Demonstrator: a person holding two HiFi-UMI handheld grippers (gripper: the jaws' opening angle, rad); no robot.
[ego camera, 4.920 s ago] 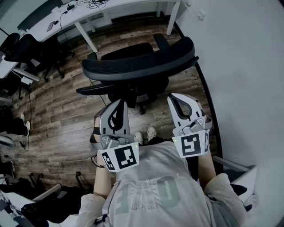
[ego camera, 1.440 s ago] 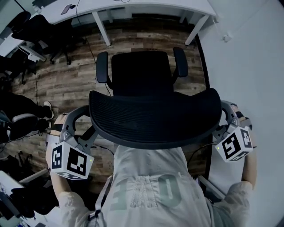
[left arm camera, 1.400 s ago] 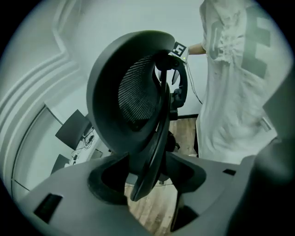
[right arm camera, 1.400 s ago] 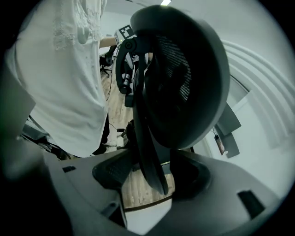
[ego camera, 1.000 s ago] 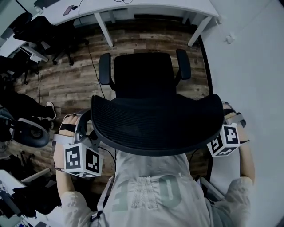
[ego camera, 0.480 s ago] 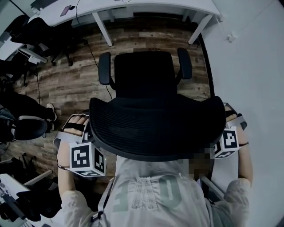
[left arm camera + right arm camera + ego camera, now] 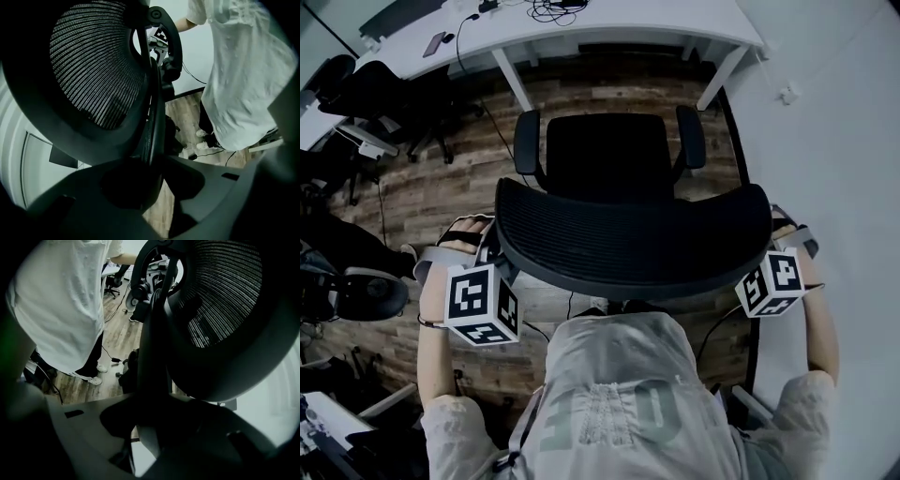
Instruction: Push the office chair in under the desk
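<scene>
The office chair [image 7: 605, 159] stands on the wooden floor [image 7: 441, 197] facing the white desk [image 7: 609, 19]. Its seat is short of the desktop's edge and roughly in line with the gap between the slanted desk legs [image 7: 514, 80], so it is not yet under.

The person stands directly behind the chair and holds it by the backrest [image 7: 628, 244]. The left gripper [image 7: 487, 267] is clamped on the backrest's left rim and the right gripper [image 7: 776, 255] on its right rim. Each gripper view shows the dark frame edge running down between the jaws, with the pads pressed against it. A hold at both ends probably serves steering: an even push should roll the chair straight, and more push on one side would turn it.

The two armrests [image 7: 527, 141] appear to fit between the desk legs, though with little to spare on either side, so the heading matters. Whether they clear the desktop's underside cannot be told from above. The pale wall [image 7: 834, 141] runs close along the right, just beside the right gripper — the tighter edge. To the left the floor is open as far as the other chairs [image 7: 384, 94], which are well apart. A cable [image 7: 571, 305] lies on the floor behind the chair, near the person's feet — not in the way forward.
</scene>
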